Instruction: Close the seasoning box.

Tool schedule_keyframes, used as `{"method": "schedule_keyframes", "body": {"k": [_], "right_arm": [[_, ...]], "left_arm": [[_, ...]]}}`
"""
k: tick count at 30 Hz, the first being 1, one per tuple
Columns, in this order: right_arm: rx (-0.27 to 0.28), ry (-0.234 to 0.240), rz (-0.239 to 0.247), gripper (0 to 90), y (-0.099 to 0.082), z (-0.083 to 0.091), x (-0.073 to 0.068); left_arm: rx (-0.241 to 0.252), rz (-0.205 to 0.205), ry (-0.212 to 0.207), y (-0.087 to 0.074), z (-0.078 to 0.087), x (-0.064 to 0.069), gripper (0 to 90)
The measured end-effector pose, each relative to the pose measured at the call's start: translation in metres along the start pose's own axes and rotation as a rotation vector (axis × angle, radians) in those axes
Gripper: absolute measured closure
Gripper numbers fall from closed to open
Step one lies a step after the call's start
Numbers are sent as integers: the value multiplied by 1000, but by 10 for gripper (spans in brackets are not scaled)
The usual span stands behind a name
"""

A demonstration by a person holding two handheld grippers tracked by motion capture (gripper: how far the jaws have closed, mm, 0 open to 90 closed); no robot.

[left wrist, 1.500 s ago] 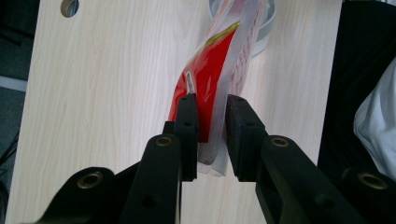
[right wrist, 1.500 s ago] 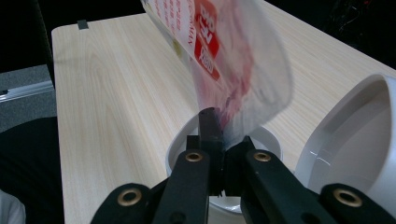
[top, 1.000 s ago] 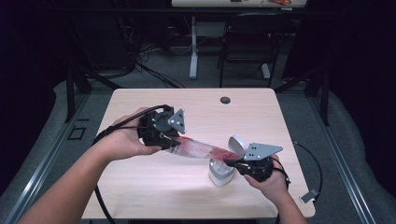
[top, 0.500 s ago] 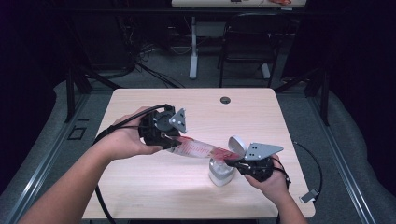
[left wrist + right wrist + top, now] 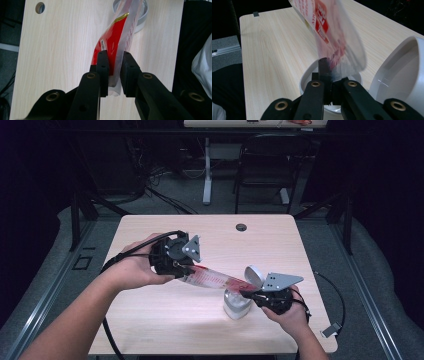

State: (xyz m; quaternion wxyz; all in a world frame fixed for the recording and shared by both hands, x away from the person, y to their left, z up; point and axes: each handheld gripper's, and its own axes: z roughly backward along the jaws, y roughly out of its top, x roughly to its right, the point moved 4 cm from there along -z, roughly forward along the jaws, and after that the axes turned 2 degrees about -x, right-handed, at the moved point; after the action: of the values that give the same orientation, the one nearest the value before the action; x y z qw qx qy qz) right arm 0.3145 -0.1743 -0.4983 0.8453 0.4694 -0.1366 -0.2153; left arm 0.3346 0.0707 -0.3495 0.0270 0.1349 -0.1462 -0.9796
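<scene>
1. A person at a light wood table (image 5: 165, 320) holds a claw in each hand, with a long clear pouch (image 5: 212, 277) printed in red stretched between the two.
2. The left claw (image 5: 186, 268) sits above the middle of the table, a little toward its left edge, and grips one end of the pouch.
3. In the left gripper view the two black jaws stand on either side of the pouch's flat sealed end (image 5: 113, 75), and both pads press on the film; these jaws have just been closing further, with the pouch between them.
4. The right claw (image 5: 248, 295) is near the front right corner of the table, its jaws drawn tight on the other end of the pouch.
5. In the right gripper view that end (image 5: 342, 62) is pinched between the closed jaws, and the rest of the pouch rises up and away from them, blurred.
6. A white round container (image 5: 235, 307) stands on the table just below the right claw, its hinged lid (image 5: 254, 275) tipped open.
7. The pouch slopes down from the left claw toward the container's open mouth (image 5: 305, 81), and its lower end hangs over that mouth.
8. A dark round hole (image 5: 241, 227) lies near the far edge of the table.
</scene>
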Motion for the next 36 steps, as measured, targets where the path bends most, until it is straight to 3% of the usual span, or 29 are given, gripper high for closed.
{"method": "schedule_keyframes", "body": {"k": [36], "right_arm": [[2,-3,-3,900,-1,1,1]], "left_arm": [[-18,-25,13,12,7,0,796]]}}
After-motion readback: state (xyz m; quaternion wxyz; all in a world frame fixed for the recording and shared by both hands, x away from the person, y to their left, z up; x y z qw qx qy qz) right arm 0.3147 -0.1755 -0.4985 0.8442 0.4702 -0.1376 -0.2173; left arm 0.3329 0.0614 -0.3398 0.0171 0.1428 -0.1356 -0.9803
